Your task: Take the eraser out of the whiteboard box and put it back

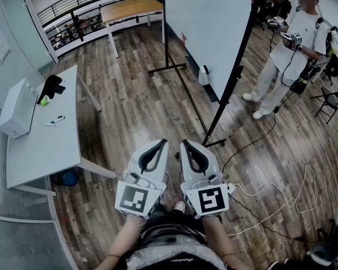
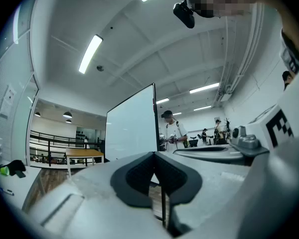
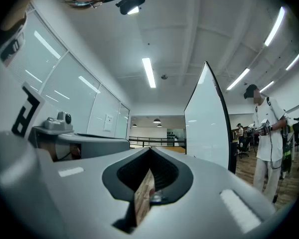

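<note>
**Head view: both grippers clenched and empty, well apart from the whiteboard box**

Head view showed the left gripper (image 1: 163,144) and the right gripper (image 1: 185,144) held level and side by side, close to the person's body. Each gripper's own view showed its jaws pressed together at the tips with nothing between them; only floor and room appeared through the gap behind.

Beyond them stood the whiteboard (image 1: 208,27) on its black stand (image 1: 214,125). A small pale holder at the board's lower edge, which I took to be the whiteboard box (image 1: 204,75), was well apart from both grippers. The eraser could not be made out at that size, so it was presumably inside the box, and the taking out had not begun.

Risks, as I judged them:
- Reaching with clenched jaws would push the box or the eraser rather than grasp it.
- A shove might swing the free-standing board.
- The stand's foot and the white cable (image 1: 293,198) on the floor could catch a step.

Counted:
- two grippers
- one whiteboard
- one whiteboard box
- two tables: a white table (image 1: 45,151) on the left and a wood-topped table (image 1: 129,7) farther off
- one marker (image 1: 57,118)
- one white case (image 1: 17,108)
- one other person (image 1: 293,49) to the right of the board
</note>
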A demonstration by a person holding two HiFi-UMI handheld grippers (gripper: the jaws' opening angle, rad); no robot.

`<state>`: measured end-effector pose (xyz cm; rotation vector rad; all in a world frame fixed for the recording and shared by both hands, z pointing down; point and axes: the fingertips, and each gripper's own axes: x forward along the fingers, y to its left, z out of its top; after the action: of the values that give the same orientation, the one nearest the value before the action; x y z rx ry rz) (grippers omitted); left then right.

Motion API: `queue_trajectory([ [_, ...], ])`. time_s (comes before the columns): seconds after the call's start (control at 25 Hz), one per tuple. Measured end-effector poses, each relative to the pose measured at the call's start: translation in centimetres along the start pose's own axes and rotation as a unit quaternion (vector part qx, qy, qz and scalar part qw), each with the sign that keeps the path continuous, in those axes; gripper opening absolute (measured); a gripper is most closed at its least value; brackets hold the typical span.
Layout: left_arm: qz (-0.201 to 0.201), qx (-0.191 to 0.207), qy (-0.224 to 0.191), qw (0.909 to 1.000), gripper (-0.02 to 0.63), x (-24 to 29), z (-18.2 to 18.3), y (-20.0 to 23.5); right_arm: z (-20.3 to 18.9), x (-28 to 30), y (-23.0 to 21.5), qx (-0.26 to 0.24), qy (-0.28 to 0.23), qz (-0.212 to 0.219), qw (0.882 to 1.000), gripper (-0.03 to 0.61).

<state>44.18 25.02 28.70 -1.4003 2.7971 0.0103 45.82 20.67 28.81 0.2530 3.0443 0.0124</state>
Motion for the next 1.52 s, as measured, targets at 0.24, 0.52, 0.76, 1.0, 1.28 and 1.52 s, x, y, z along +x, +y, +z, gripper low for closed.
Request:
queue_trajectory([
  [0.24,0.006,0.021,0.007,0.9997,0.003,0.2,-1.4,1.0,-1.2,0.4,-0.6,-0.008,0.005,0.002,1.000,0.003],
  [0.52,0.009,0.002,0.015,0.9998,0.003,1.6,-3.0,4.7,-2.9,4.3,0.7,-0.048,0.037,0.014,0.998,0.003],
  [0.76,-0.016,-0.004,0.004,0.9999,0.002,4.8,-3.2,11.1,-4.5,11.5,0.7,-0.027,0.045,-0.009,0.999,0.003],
  [1.0,-0.039,-0.013,0.009,0.9991,0.003,9.4,-2.8,19.5,-5.2,20.5,0.2,-0.039,0.049,-0.049,0.997,0.003],
  [1.28,-0.088,-0.035,0.020,0.9953,0.003,13.2,-4.2,26.5,-6.5,28.2,1.0,-0.045,0.056,-0.084,0.994,0.003],
  [1.52,-0.128,-0.008,0.028,0.9913,0.003,15.4,-4.9,29.7,-7.8,31.9,1.3,-0.048,0.068,-0.097,0.992,0.003],
])
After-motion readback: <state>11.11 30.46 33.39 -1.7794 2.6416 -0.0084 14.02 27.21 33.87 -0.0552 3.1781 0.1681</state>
